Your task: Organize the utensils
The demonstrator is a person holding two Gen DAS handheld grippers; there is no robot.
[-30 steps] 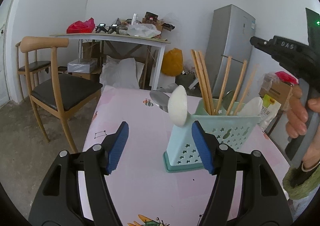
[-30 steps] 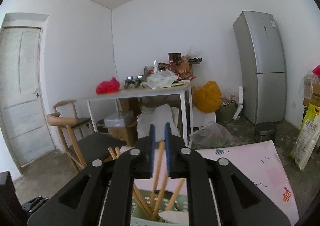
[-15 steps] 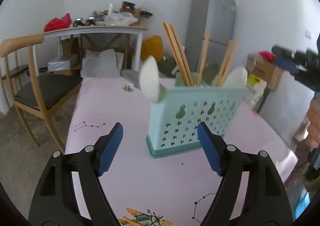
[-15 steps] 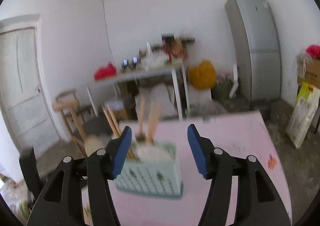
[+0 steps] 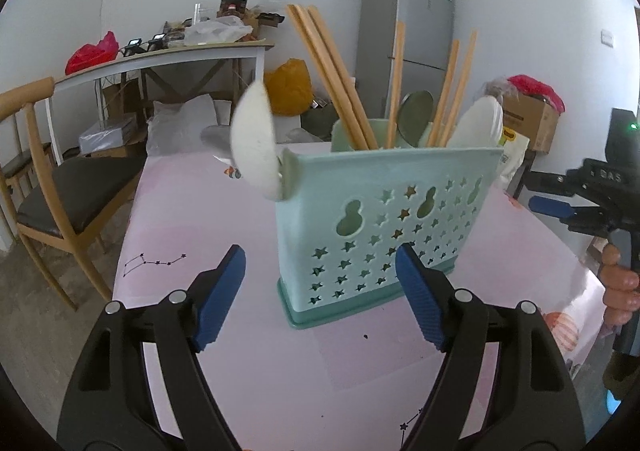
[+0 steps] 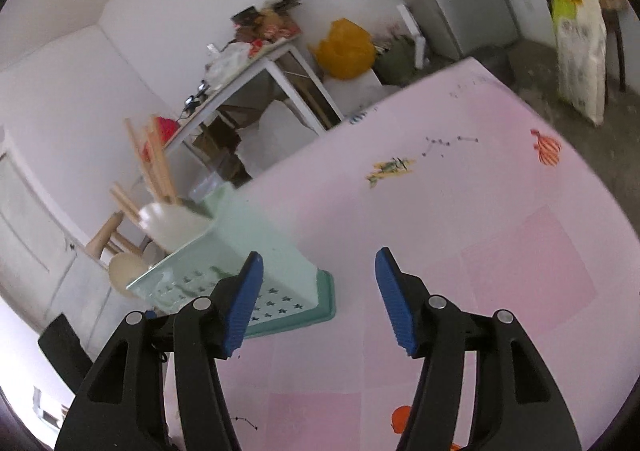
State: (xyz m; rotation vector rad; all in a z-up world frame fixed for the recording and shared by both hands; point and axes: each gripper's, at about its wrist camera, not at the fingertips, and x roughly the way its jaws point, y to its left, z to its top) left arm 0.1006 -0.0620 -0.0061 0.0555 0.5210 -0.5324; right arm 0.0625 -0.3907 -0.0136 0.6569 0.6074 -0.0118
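Observation:
A mint-green perforated caddy point(image 5: 384, 219) stands on the pink tablecloth point(image 5: 192, 219). It holds several wooden chopsticks point(image 5: 332, 71), a metal spoon point(image 5: 416, 111) and white spoons point(image 5: 254, 143). My left gripper point(image 5: 319, 251) is open just in front of the caddy, nothing between its fingers. My right gripper point(image 6: 319, 253) is open and empty over the cloth point(image 6: 480, 211), with the caddy point(image 6: 240, 251) tilted in its view at the left behind its left finger. The right gripper's blue pad point(image 5: 560, 207) and a hand point(image 5: 618, 283) show at the right edge of the left wrist view.
A wooden chair point(image 5: 52, 187) stands at the table's left. Behind are a cluttered white table point(image 5: 168, 55), a yellow bag point(image 5: 290, 85), a grey fridge point(image 5: 408, 31) and a cardboard box point(image 5: 528, 119). A white sack point(image 6: 580, 51) leans by the far table corner.
My right gripper let go of the chopstick it held above the caddy, opened, and dropped low to the caddy's right, rolling. My left gripper opened a little wider and moved nearer the caddy.

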